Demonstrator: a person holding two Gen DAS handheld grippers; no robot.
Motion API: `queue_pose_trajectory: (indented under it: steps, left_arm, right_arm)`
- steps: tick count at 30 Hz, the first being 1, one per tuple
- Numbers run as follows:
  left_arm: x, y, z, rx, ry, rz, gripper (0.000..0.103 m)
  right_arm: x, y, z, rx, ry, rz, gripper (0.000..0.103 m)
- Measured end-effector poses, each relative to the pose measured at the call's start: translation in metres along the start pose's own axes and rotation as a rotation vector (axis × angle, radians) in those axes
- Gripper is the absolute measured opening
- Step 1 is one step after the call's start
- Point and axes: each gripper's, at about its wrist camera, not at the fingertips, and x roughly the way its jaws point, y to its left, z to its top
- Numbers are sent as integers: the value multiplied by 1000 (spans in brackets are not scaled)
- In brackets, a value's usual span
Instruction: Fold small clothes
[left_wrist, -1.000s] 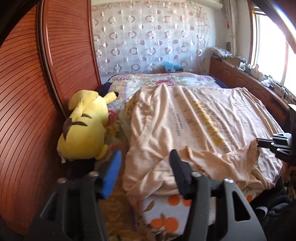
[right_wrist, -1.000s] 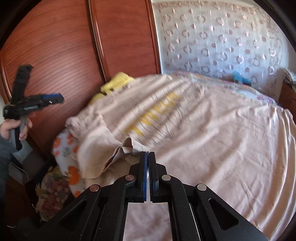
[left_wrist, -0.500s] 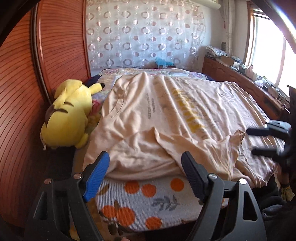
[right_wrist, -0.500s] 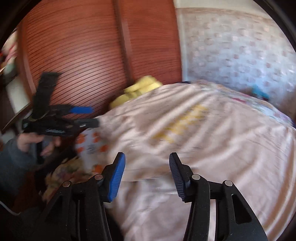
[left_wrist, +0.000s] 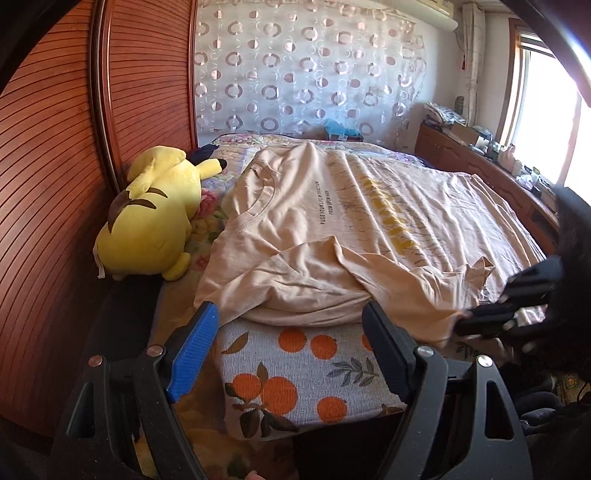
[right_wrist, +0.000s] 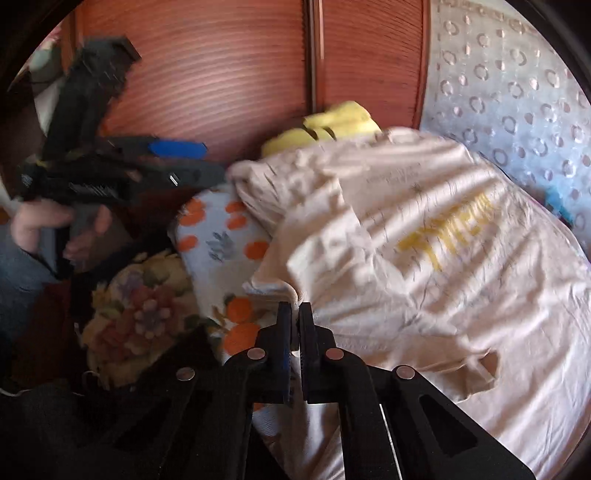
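While spread over bed (left_wrist: 295, 373), beige cotton T-shirt (left_wrist: 332, 221) beside yellow plush toy (left_wrist: 147, 221): hem clenched by right claw (right_wrist: 294, 314); left claw (left_wrist: 291, 354) released, near shirt's shoulder.

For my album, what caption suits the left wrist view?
Open left gripper before a beige T-shirt on the bed, yellow plush toy beside.

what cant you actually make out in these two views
- Right gripper: in the right wrist view its closed fingers cover the t-shirt edge they pinch, so how much cloth they hold is hidden; the left wrist view shows it blurred at the frame's edge.
- Yellow plush: right wrist view, mostly behind the shirt.
- Small print on the shirt: left wrist view, too small to read fully.
- Left gripper: right wrist view, motion-blurred.
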Motion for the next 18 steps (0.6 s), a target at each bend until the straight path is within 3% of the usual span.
queue_pose_trajectory:
  steps: [5,8,13,18]
  left_arm:
    - [4,-2,6,4,-10,-14,81]
    - [11,-4,13,3,-10,-23,81]
    - [23,-9,24,4,-7,-47,81]
    - [37,-11,33,18,6,-55,81]
  right_arm:
    - [-48,-12,25,12,-75,98,3]
    - [-55,-35,40,3,-90,40,3]
    - [-27,-81,55,47,-55,-66,3]
    - [-2,-102,69,93,-84,-94,3]
